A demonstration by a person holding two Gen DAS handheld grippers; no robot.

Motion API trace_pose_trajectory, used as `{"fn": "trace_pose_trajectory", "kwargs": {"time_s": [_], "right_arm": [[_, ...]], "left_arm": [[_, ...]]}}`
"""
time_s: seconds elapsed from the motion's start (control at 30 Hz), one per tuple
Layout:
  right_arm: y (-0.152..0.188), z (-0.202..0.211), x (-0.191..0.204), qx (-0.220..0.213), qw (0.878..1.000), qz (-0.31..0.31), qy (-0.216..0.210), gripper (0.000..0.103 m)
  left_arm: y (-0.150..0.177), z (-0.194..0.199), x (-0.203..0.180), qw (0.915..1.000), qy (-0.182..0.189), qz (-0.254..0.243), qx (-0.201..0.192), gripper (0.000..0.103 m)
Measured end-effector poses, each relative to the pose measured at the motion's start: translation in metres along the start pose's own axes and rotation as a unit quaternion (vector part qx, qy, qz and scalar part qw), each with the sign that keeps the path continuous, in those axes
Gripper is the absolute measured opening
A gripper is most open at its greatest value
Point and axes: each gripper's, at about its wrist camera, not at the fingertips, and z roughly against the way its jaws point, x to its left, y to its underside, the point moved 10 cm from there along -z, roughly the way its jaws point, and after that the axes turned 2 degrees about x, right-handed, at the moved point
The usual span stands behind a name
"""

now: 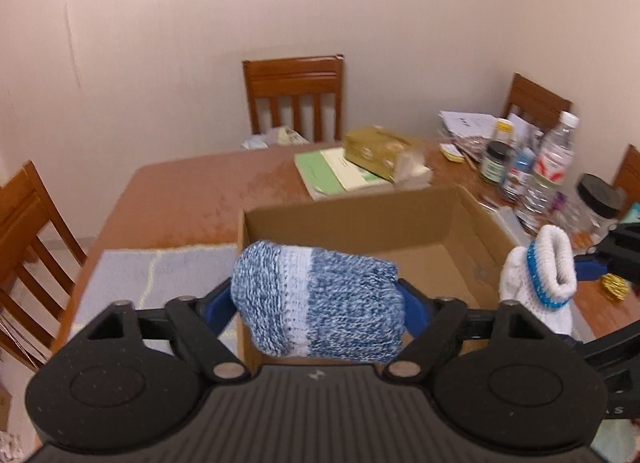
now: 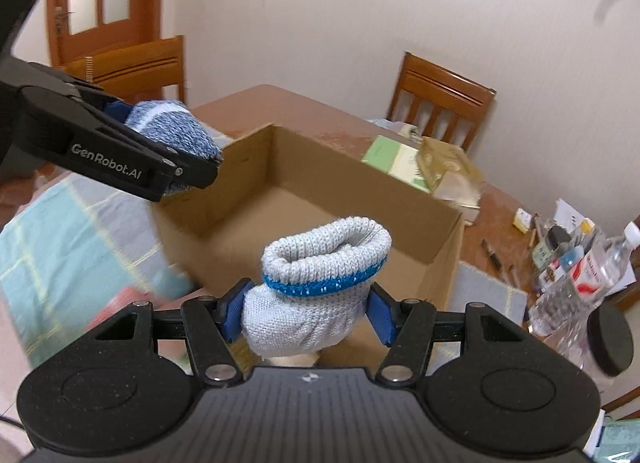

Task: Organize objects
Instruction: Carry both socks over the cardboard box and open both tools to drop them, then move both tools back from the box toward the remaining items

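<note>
A blue-and-white knitted bundle (image 1: 316, 303) was seen closest to the left wrist lens, lying between the blue pads (image 1: 416, 309) of the left gripper (image 1: 316, 309) above the near wall of an open cardboard box (image 1: 348, 219). Whether the pads pressed on it or merely flanked it could not be told; no earlier view was available to compare. A white knitted bundle with a blue band (image 2: 316, 291) was clamped between the pads of the right gripper (image 2: 308, 313), its jaws closed on the wool, and was held over the near edge of the same box, whose floor was bare cardboard. The box was set on a brown wooden table (image 1: 180, 199). Beyond the box's far wall, a gold tissue box (image 1: 380, 153) was resting on green and cream booklets (image 1: 332, 175). To the box's right, bottles and jars (image 1: 532, 167) were crowded together, nothing of them reaching over the box. A pale checked cloth (image 1: 160, 275) was spread to the box's left, and wooden chairs (image 1: 294, 97) were ranged behind the table.
</note>
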Motion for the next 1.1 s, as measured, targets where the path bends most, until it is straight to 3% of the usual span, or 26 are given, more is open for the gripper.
{"fn": "trace_pose_trajectory", "kwargs": {"time_s": [0.03, 0.1, 0.13, 0.17, 0.6, 0.77, 0.87, 0.93, 1.1], "right_arm": [[-0.004, -0.005, -0.004, 0.0, 1.0, -0.003, 0.0, 0.069], [-0.011, -0.013, -0.012, -0.001, 1.0, -0.017, 0.002, 0.086], [-0.013, -0.014, -0.015, -0.005, 1.0, -0.024, 0.005, 0.1], [-0.016, -0.013, -0.018, -0.013, 0.999, -0.029, 0.001, 0.103], [0.0, -0.003, -0.014, 0.005, 0.999, -0.048, -0.023, 0.103], [0.031, 0.006, -0.007, -0.007, 0.998, -0.06, -0.019, 0.103], [0.057, 0.01, -0.002, 0.004, 0.997, -0.08, -0.008, 0.103], [0.072, 0.015, 0.004, 0.0, 0.996, -0.09, -0.025, 0.103], [0.106, 0.019, 0.009, 0.018, 0.993, -0.113, 0.002, 0.103]], "left_arm": [[-0.002, -0.003, 0.001, 1.0, -0.008, 0.001, -0.002, 0.098], [-0.004, -0.007, 0.005, 0.9997, -0.021, 0.005, -0.005, 0.1], [-0.003, -0.009, 0.006, 0.9997, -0.022, 0.006, -0.001, 0.1], [-0.002, -0.01, 0.006, 0.9997, -0.021, 0.007, 0.004, 0.1], [0.027, 0.019, 0.009, 0.9989, -0.034, 0.013, 0.03, 0.102], [0.057, 0.032, 0.002, 0.9995, -0.027, 0.009, 0.014, 0.102], [0.082, 0.039, -0.003, 0.9987, -0.021, 0.02, 0.042, 0.102], [0.097, 0.045, -0.007, 0.9984, -0.009, 0.03, 0.046, 0.102], [0.129, 0.056, -0.013, 0.9974, -0.008, 0.041, 0.058, 0.102]]}}
